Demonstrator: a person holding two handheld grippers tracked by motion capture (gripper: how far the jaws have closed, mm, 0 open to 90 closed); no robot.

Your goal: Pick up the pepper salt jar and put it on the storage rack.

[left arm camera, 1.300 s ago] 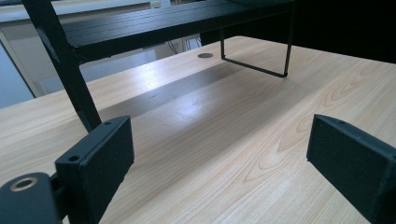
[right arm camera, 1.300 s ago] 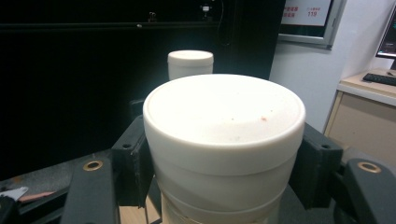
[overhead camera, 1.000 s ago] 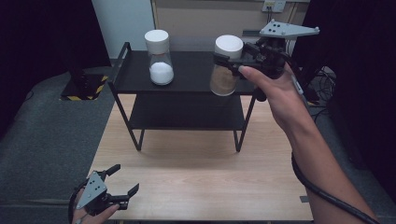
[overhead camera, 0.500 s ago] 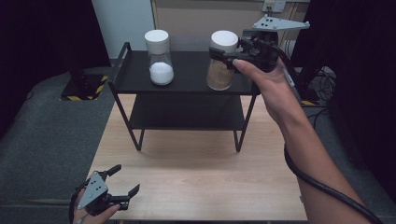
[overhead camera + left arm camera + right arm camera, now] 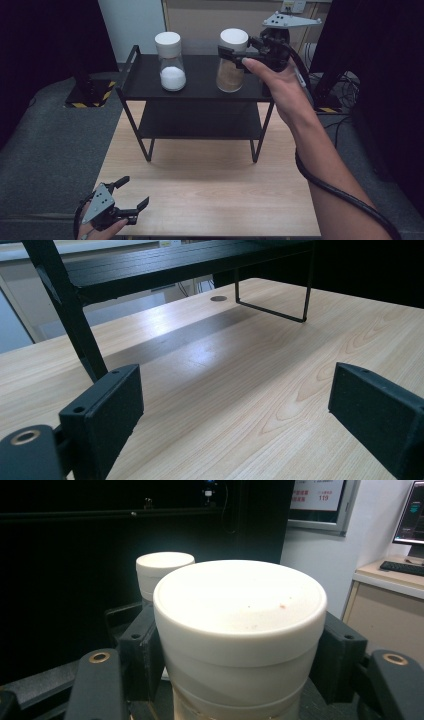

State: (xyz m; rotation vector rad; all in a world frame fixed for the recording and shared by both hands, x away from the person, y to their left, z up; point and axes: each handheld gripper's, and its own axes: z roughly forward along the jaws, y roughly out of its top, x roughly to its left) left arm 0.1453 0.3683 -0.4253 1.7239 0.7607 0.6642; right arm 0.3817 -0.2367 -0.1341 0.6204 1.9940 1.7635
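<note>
Dark curtains close in the room around a pale wooden table [image 5: 210,195], on which stands a black two-level shelf [image 5: 195,97]. On its top level two glass jars stand apart: the jar of white powder [image 5: 171,62] to the left and the jar of brown powder [image 5: 232,61] to the right, each under a white lid.

At the shelf's right end, the right gripper [image 5: 235,54] is clamped on the brown jar just below its lid [image 5: 240,600]; the right gripper view shows a black jaw pressed against each side of the jar's neck. Its base looks to sit on the top level, though whether it bears weight there I cannot tell. Down at the near left corner of the table, the left gripper [image 5: 131,194] hangs idle with its jaws spread wide and nothing between them, looking across bare wood [image 5: 240,385].

The step in hand appears to be placing or taking the brown jar on the top level. The next move calls for keeping the jar upright and clear of its neighbour.
</note>
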